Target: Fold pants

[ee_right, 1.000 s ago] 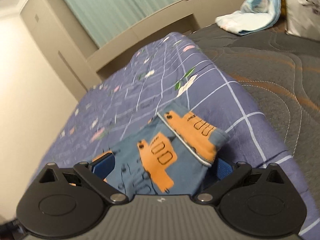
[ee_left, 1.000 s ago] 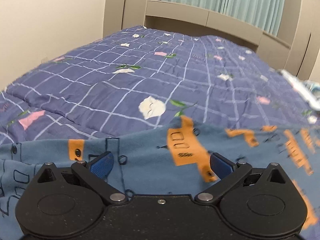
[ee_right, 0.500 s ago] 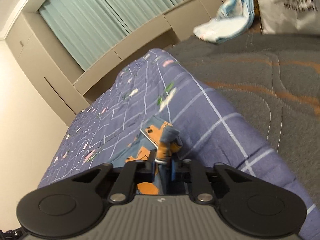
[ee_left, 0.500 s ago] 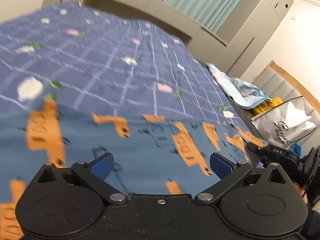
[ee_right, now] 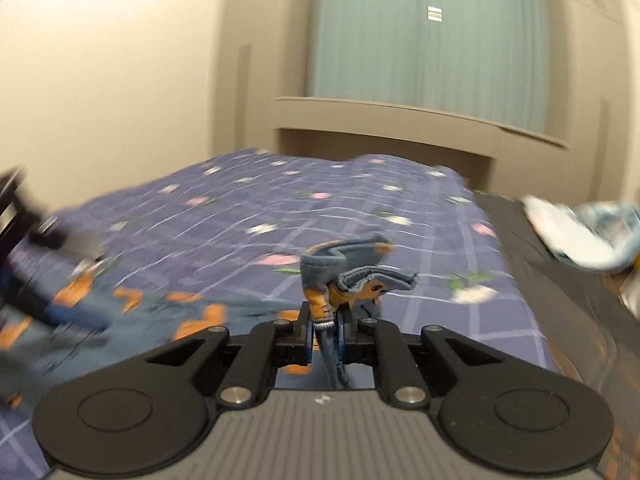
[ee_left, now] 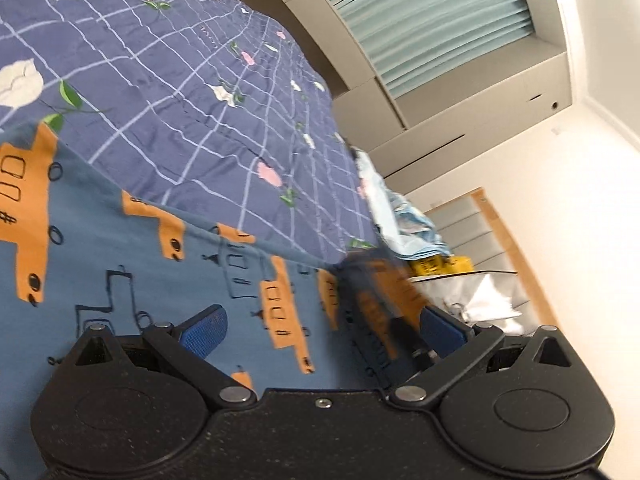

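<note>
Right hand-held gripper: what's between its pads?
A bunched edge of the pants: the right hand-held gripper is shut on it, shown in the right wrist view. The fabric stands up above the purple quilt.

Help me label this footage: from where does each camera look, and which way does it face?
Left wrist: sits on the left gripper, rolled, facing across the blue orange-printed pants on the purple checked quilt; its open blue fingers show.
Right wrist: sits on the right gripper, facing the green curtain; its jaws pinch the pants' hem.
Shared: pants, quilt, light blue cloth pile.
</note>
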`<state>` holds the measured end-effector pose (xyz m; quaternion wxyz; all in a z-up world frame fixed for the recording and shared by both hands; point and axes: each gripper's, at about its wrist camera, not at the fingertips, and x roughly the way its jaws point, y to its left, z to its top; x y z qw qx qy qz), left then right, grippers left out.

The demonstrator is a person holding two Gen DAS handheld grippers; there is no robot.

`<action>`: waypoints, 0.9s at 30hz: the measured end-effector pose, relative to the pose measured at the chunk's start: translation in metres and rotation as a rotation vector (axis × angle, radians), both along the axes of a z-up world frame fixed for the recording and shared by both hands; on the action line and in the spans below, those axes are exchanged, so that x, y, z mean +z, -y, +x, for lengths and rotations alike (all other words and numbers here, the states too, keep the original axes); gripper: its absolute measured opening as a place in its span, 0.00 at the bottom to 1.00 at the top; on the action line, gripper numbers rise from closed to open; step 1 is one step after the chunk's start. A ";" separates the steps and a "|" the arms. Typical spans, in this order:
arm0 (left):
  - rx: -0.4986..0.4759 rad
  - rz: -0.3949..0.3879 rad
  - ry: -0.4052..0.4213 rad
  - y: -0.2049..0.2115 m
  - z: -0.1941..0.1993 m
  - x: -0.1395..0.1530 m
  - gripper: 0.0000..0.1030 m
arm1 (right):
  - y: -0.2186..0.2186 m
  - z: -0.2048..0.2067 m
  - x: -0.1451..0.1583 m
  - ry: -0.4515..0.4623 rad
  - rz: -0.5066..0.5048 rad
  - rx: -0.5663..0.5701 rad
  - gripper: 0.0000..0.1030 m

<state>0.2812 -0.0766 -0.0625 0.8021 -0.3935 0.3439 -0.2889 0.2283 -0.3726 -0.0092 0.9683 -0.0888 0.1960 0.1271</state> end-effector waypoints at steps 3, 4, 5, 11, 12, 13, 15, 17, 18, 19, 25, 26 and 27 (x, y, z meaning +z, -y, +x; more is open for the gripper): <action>-0.023 -0.023 -0.013 0.002 0.000 -0.004 0.99 | -0.031 -0.012 -0.002 -0.012 -0.060 0.078 0.12; -0.029 -0.028 -0.023 0.002 0.000 -0.006 0.99 | -0.042 -0.017 -0.004 -0.019 -0.077 0.105 0.12; -0.037 -0.033 -0.035 0.003 0.000 -0.009 0.99 | -0.052 -0.021 -0.007 -0.027 -0.094 0.127 0.12; -0.043 -0.030 -0.052 0.007 -0.001 -0.018 0.98 | -0.090 -0.045 -0.031 -0.058 -0.233 0.204 0.15; -0.039 -0.021 -0.057 0.007 0.001 -0.018 0.96 | -0.094 -0.047 -0.035 -0.064 -0.248 0.205 0.16; -0.032 -0.003 -0.069 0.009 0.002 -0.019 0.93 | -0.096 -0.048 -0.039 -0.070 -0.257 0.207 0.19; -0.021 0.034 -0.081 0.013 0.004 -0.019 0.87 | -0.098 -0.048 -0.045 -0.081 -0.261 0.203 0.21; -0.003 0.082 -0.098 0.018 0.007 -0.019 0.80 | -0.099 -0.047 -0.047 -0.082 -0.252 0.196 0.21; 0.003 0.095 -0.098 0.020 0.008 -0.019 0.79 | -0.099 -0.047 -0.047 -0.083 -0.248 0.195 0.21; 0.011 0.111 -0.100 0.023 0.009 -0.018 0.76 | -0.099 -0.047 -0.048 -0.083 -0.244 0.194 0.21; 0.025 0.158 -0.149 0.032 0.018 -0.020 0.31 | -0.091 -0.043 -0.049 -0.083 -0.234 0.190 0.22; 0.032 0.166 -0.167 0.032 0.020 -0.021 0.17 | -0.090 -0.043 -0.050 -0.082 -0.233 0.188 0.22; 0.042 0.170 -0.177 0.032 0.021 -0.023 0.15 | -0.090 -0.042 -0.050 -0.079 -0.233 0.184 0.22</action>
